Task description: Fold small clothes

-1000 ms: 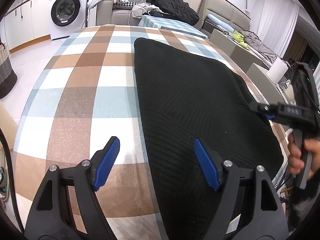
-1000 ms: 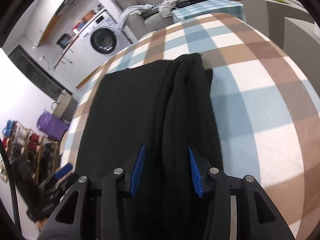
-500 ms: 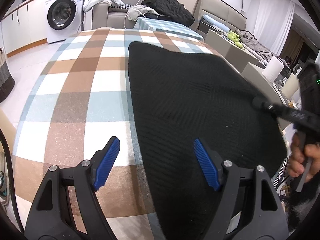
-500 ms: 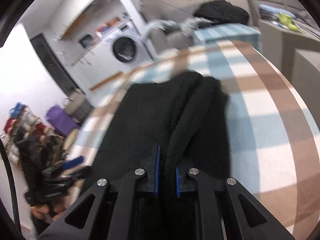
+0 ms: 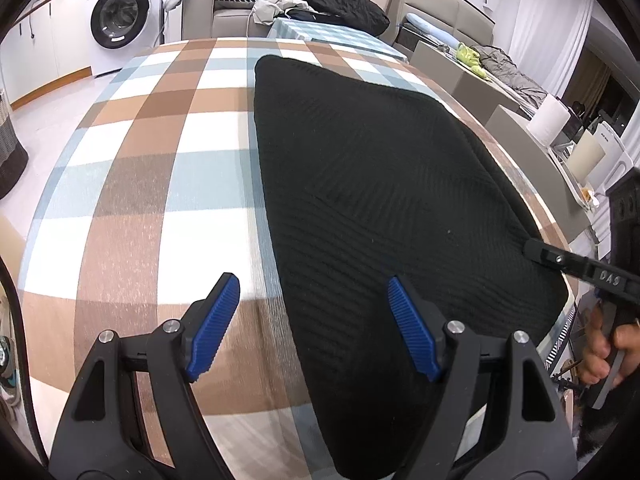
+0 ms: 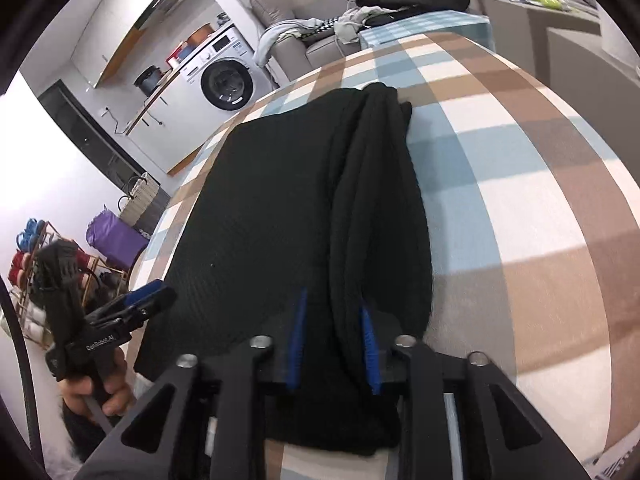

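A black knit garment [image 5: 380,184] lies flat on the checked tablecloth [image 5: 132,168]. My left gripper [image 5: 312,320] hovers open over the near table edge, and the garment's left edge runs between its blue fingers [image 5: 212,320]. In the right wrist view the garment [image 6: 260,208] has a long bunched fold [image 6: 376,200] along its right side. My right gripper [image 6: 332,344] straddles the near end of that fold with its jaws opening; the left pad stands just off the cloth. A hand holds each gripper: the right one [image 5: 560,260], the left one [image 6: 136,308].
A washing machine [image 5: 120,16] and a sofa [image 5: 224,12] piled with clothes stand beyond the table. A paper roll [image 5: 548,120] and boxes sit on a sideboard to the right. Shelves with yarn [image 6: 28,264] and a purple bag [image 6: 116,236] stand on the floor at the left.
My right gripper closed narrowly on the bunched fold, drew back along the garment's right side, and its jaws now stand wider. My left gripper stayed open in place.
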`<act>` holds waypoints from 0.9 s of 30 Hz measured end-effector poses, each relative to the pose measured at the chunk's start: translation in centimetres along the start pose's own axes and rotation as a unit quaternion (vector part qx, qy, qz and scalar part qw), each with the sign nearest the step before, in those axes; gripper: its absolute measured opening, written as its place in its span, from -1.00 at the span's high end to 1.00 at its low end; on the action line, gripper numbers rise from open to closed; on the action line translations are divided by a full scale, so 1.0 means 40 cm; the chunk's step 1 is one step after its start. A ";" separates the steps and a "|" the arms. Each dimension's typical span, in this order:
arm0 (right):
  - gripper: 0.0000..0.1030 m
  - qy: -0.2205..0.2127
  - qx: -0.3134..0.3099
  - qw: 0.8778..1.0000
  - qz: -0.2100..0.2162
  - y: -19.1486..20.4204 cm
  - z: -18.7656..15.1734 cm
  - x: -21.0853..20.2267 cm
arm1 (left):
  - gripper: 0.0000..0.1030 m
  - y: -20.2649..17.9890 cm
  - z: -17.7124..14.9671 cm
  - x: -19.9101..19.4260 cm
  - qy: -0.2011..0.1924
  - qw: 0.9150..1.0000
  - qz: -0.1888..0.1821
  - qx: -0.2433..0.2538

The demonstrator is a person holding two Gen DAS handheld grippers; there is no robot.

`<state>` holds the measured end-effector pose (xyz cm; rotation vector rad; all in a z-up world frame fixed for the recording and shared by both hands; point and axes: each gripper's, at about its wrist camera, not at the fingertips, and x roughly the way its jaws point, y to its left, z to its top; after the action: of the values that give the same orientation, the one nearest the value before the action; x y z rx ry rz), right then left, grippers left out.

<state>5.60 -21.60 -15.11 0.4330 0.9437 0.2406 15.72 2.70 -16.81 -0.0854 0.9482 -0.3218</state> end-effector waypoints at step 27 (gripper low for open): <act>0.67 -0.053 0.001 0.998 0.017 0.009 0.044 -0.050 | -0.45 -0.023 -0.002 -0.067 -0.026 1.000 0.012 0.013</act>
<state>5.92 -22.48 -12.59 0.4591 0.8329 0.2457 14.01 2.66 -14.56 -0.0577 0.8934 -0.3092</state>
